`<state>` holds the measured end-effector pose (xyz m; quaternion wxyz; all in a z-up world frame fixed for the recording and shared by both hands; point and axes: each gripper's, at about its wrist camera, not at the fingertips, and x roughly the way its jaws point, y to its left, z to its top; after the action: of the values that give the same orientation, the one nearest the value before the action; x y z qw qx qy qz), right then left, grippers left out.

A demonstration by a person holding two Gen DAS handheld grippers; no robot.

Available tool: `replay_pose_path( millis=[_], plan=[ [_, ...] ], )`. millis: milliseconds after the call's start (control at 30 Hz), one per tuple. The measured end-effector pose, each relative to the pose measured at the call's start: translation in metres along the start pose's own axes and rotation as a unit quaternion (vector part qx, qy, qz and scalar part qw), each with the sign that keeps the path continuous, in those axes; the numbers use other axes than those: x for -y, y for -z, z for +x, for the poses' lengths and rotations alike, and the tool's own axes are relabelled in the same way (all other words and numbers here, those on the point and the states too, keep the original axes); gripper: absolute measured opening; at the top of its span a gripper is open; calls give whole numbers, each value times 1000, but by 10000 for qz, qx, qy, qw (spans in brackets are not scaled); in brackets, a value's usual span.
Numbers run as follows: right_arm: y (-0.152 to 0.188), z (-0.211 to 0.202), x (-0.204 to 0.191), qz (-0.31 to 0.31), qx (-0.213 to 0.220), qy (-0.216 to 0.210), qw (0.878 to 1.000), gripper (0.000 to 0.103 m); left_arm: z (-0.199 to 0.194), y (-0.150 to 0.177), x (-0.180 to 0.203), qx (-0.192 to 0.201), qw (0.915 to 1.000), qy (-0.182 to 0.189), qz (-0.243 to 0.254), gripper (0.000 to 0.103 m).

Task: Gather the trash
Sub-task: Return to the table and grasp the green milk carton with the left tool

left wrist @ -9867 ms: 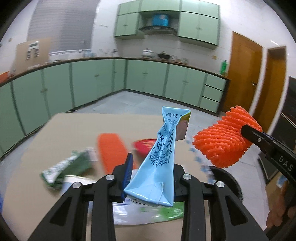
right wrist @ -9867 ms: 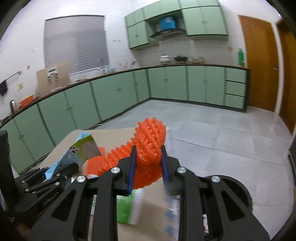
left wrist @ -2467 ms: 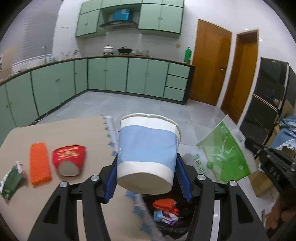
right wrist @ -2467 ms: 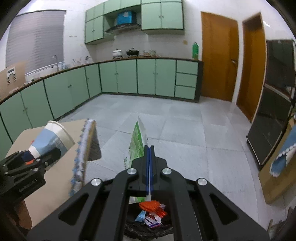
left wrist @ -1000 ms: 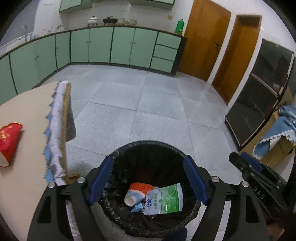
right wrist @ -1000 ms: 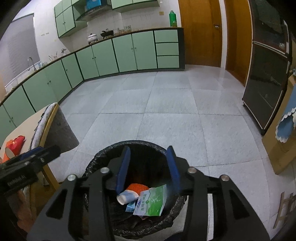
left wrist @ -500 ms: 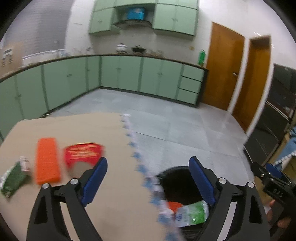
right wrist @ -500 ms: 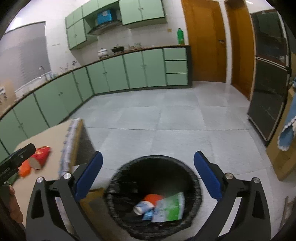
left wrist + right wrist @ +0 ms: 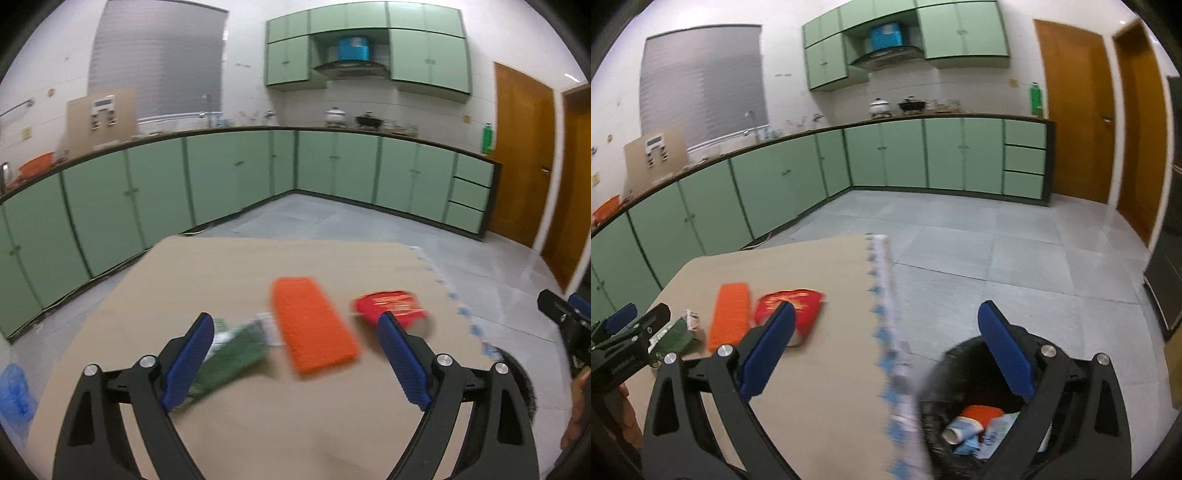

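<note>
Both tools have swung away from the bin since the earlier frames, where the left one carried a paper cup and the right one a green-and-white packet. That cup (image 9: 962,428) and an orange net (image 9: 980,411) now lie inside the black-lined trash bin (image 9: 945,363), which stands on the floor just beside the surface's fringed edge.

Left tool (image 9: 295,360): fingers wide apart, nothing between them, held above the tan surface (image 9: 258,258). Right tool (image 9: 884,352): fingers likewise wide apart and empty, straddling the surface edge and the bin.

Trash remaining on the surface, three items:
- Green wrapper (image 9: 231,354), lying flat nearest the left tool's left finger; blurred, print unreadable.
- Orange rectangular pad (image 9: 314,328), lying flat between the wrapper and the red item, just beside each.
- Red cup (image 9: 393,306) with gold print, on its side, close to the fringed edge, partly hidden behind the left tool's right finger.

In the right wrist view the same three items show in the same order, the red cup partly behind the right tool's left finger. Green cabinets (image 9: 351,170) line the far walls.
</note>
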<state>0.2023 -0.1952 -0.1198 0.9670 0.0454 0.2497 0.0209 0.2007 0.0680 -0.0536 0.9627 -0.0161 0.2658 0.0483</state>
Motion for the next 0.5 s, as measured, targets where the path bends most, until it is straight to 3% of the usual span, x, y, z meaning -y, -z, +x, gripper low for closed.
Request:
replay_pose_path(
  millis=[200, 500],
  plan=[
    [-2, 28, -47, -204, -153, -125, 9996, 96, 22, 9, -52, -246, 9991, -320, -138, 88],
    [0, 62, -76, -255, -344, -103, 9990, 96, 51, 20, -73, -674, 9976, -68, -128, 88]
  ],
)
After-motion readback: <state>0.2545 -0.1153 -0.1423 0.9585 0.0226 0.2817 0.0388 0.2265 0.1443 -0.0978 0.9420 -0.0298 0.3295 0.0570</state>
